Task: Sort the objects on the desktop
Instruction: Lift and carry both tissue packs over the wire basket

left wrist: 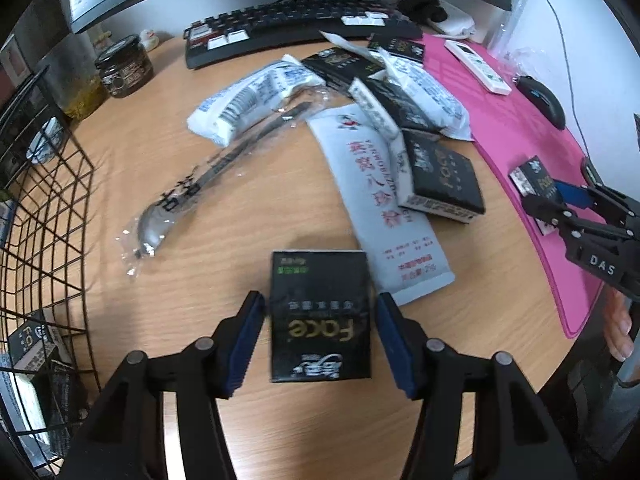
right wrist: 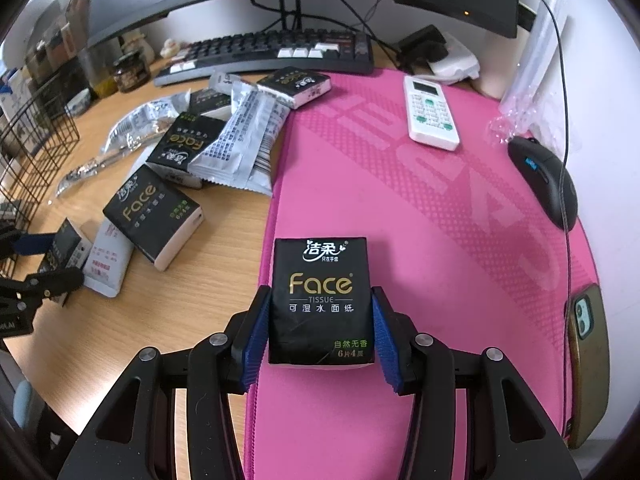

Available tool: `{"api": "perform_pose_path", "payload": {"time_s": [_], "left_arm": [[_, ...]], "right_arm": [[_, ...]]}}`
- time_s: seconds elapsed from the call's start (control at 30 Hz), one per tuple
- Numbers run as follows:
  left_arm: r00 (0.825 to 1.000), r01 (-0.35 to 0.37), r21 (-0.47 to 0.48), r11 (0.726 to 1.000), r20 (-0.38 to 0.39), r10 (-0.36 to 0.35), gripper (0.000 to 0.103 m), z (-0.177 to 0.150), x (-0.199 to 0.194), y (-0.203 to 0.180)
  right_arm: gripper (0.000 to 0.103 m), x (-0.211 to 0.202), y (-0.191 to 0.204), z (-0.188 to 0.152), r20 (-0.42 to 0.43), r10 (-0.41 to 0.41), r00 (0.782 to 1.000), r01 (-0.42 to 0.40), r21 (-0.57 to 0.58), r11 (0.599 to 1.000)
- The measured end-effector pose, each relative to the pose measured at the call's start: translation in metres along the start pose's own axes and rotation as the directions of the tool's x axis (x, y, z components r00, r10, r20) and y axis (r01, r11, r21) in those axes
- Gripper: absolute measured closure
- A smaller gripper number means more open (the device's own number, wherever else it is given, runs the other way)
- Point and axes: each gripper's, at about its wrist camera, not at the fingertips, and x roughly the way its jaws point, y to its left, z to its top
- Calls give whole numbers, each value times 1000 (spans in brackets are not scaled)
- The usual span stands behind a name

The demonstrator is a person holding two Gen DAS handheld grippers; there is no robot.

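Observation:
In the left wrist view my left gripper (left wrist: 320,320) is shut on a black Face tissue pack (left wrist: 320,316) above the wooden desk (left wrist: 260,208). In the right wrist view my right gripper (right wrist: 320,320) is shut on another black Face tissue pack (right wrist: 320,300) over the pink mat (right wrist: 420,220). A pile of black tissue packs (left wrist: 446,176) and white sachets (left wrist: 380,204) lies mid-desk, also shown in the right wrist view (right wrist: 154,212). A wrapped spoon (left wrist: 188,196) lies left of the pile.
A black wire basket (left wrist: 44,220) holding tissue packs stands at the left. A keyboard (left wrist: 300,24) and monitor sit behind. A jar (left wrist: 124,66), a white remote (right wrist: 430,112), a mouse (right wrist: 546,180) and a phone (right wrist: 586,360) are on the desk.

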Motion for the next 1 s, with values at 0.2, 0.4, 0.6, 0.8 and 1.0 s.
{"api": "perform_pose_path", "payload": {"time_s": [0.2, 0.4, 0.6, 0.8, 1.0], "left_arm": [[999, -36, 14, 999, 4, 36, 48, -1, 1, -3], [1000, -31, 13, 999, 0, 31, 51, -2, 1, -5], [997, -39, -1, 999, 64, 39, 51, -1, -23, -5], [964, -116, -38, 993, 236, 122, 51, -7, -88, -1], [923, -171, -150, 974, 323, 212, 51, -29, -142, 37]], "right_arm": [[56, 0, 0, 0, 1, -2, 1000, 2, -2, 1000], [56, 0, 1, -1, -2, -7, 1000, 7, -3, 1000], [56, -10, 6, 0, 16, 3, 1000, -3, -12, 1000], [56, -41, 32, 6, 70, 68, 995, -64, -58, 996], [56, -84, 104, 28, 141, 208, 968, -179, -192, 965]]}}
